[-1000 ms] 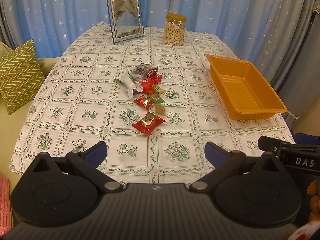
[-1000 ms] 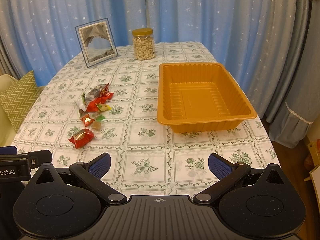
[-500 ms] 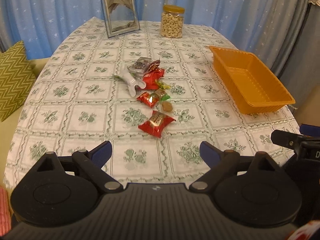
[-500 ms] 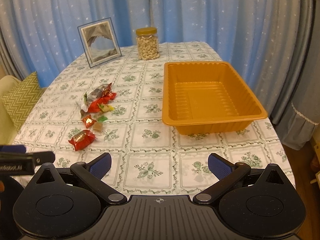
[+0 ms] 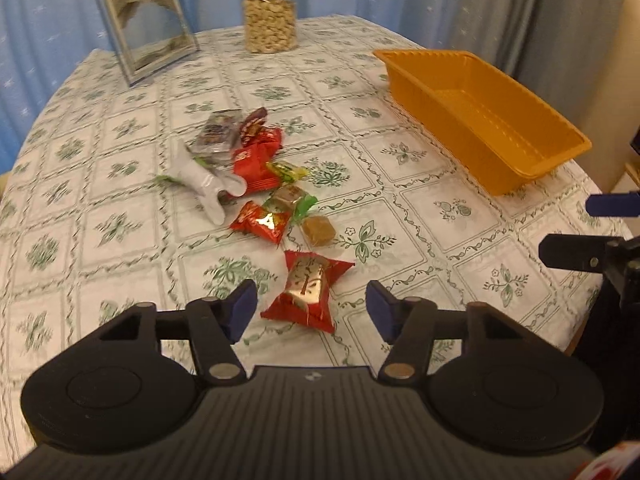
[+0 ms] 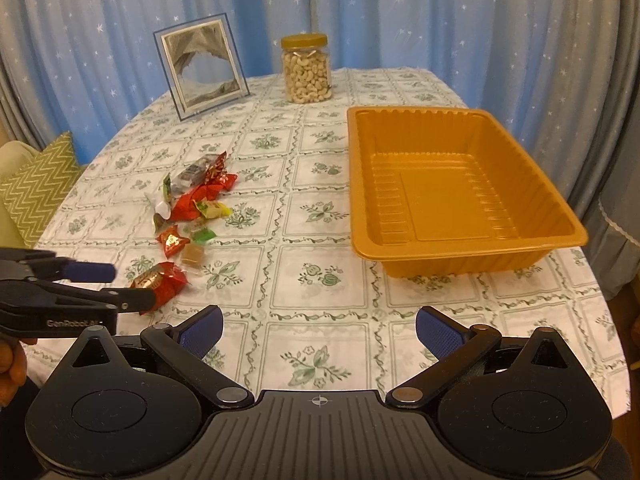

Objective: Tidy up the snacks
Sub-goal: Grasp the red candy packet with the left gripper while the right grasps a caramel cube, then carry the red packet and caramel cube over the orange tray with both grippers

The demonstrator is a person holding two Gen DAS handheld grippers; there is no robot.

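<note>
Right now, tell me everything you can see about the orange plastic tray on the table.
The orange plastic tray is a deep rectangular container with a flat rolled rim, ribbed sloping walls and a stepped floor. It looks like thin, glossy moulded plastic. It is empty and sits upright and flat on the floral-patterned tablecloth, off to the right of the pile of wrapped snacks, with a clear gap between them. Nothing touches it except the cloth beneath.

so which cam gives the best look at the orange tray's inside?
Right wrist view: the orange tray sits almost square-on ahead, whole ribbed floor visible, nothing in it. In the left wrist view the tray lies off to the right at an angle; its near wall hides part of the floor.
</note>
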